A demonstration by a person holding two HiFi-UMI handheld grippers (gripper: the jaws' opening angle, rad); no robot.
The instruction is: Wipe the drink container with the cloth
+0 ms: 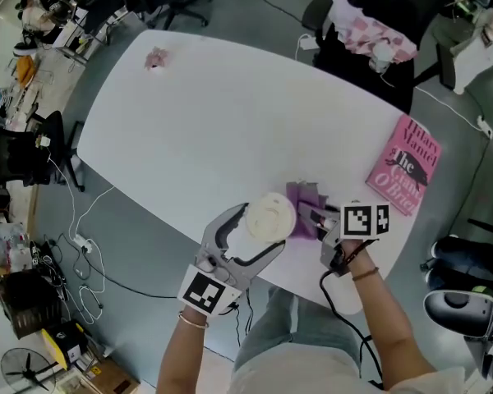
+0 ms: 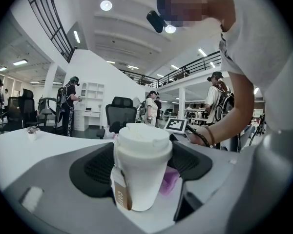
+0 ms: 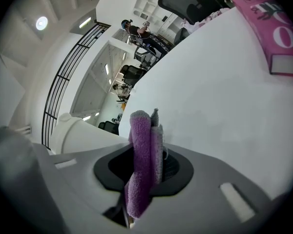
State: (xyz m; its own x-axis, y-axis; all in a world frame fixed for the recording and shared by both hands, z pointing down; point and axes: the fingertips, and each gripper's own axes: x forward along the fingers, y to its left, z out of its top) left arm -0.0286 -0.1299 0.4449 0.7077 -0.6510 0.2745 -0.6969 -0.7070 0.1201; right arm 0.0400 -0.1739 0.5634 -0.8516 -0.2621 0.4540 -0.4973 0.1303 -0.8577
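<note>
— Purple terry cloth [image 3: 141, 165], folded, soft pile. Your right gripper [image 1: 312, 218] has its jaws clamped on it, and the fold stands up out of the pads. Agree?
— Yes. Your left gripper [image 1: 261, 228] has its jaws wide round the cup [image 2: 142, 167], pads against the wall, so I read it as held. The cup's upright on the table [image 1: 230, 113], at the near edge right in front of you.
— Key relation?
— The cloth sits just right of the cup and seems to touch its side in the head view. The cup's long axis is vertical, so I'd judge your wipe runs up and down or round the wall. Right hand works, left only steadies.
— Materials, quick.
— Cup: white, smooth, tapered, with a domed lid [image 2: 141, 135] and a brown tag [image 2: 121, 194] hanging down the front. Looks light, so it could tip if you push hard. Table: matte white, rounded corners.
— Farther out?
— Pink book [image 1: 404, 176] flat at the right edge, well apart from the cup. Small pink thing [image 1: 156, 58] near the far corner, can't tell what.
</note>
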